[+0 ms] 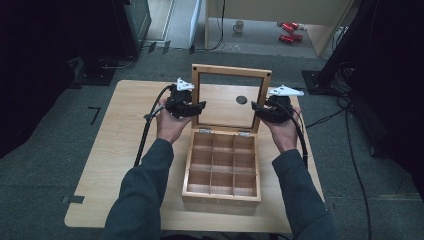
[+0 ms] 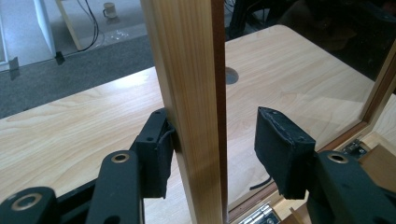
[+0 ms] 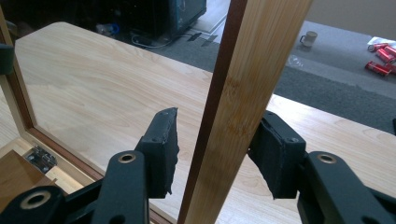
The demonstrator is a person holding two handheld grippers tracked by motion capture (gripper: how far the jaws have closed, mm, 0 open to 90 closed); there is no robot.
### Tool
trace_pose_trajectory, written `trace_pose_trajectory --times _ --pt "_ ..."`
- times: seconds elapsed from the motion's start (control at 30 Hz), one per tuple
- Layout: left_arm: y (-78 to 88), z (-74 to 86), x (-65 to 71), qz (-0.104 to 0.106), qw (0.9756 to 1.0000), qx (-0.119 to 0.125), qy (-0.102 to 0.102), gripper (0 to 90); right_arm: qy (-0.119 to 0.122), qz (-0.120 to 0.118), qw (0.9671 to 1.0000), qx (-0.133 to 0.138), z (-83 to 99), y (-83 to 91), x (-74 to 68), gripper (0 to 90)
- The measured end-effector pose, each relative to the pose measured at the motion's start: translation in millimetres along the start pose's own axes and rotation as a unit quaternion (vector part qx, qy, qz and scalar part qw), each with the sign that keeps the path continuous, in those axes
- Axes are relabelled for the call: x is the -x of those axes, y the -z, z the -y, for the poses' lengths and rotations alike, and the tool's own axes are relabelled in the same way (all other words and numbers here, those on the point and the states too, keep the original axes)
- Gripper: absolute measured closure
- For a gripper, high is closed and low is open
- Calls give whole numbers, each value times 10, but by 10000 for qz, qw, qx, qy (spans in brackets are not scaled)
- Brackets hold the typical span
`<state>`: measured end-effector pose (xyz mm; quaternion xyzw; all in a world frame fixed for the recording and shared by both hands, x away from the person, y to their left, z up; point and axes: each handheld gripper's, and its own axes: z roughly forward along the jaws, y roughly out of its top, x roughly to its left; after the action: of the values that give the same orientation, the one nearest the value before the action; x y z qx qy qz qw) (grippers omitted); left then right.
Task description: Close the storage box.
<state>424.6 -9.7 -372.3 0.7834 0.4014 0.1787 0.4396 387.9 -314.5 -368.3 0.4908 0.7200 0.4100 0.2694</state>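
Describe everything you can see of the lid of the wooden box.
The lid is a light wooden frame around a clear pane, with the table visible through it. It stands upright, open, joined by two metal hinges to the back edge of the compartment box. Each side rail sits between a gripper's jaws: left gripper, right gripper. On each, one pad touches the rail; the other stands clear.

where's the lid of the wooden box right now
In the high view the lid stands upright at the back of the compartment box, mid-table, with the left gripper straddling its left frame rail and the right gripper its right rail.

Lab: cables (image 1: 345,130), dark equipment racks (image 1: 380,75)
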Motion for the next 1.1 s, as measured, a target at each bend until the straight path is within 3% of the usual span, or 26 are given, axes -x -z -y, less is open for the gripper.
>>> trace_pose_trajectory --times 0.27,0.47,0.83,1.1 --pt "94 60 62 -36 9999 147 -82 499 -16 35 9998 196 65 113 -65 544" --pt "170 110 128 -105 9995 223 -174 499 140 172 9997 134 67 201 -145 541" --pt "319 240 264 -225 9984 411 -306 500 293 360 9986 264 188 384 -308 538" --pt "396 316 300 -163 9981 483 -345 507 211 361 9985 351 272 493 -381 538"
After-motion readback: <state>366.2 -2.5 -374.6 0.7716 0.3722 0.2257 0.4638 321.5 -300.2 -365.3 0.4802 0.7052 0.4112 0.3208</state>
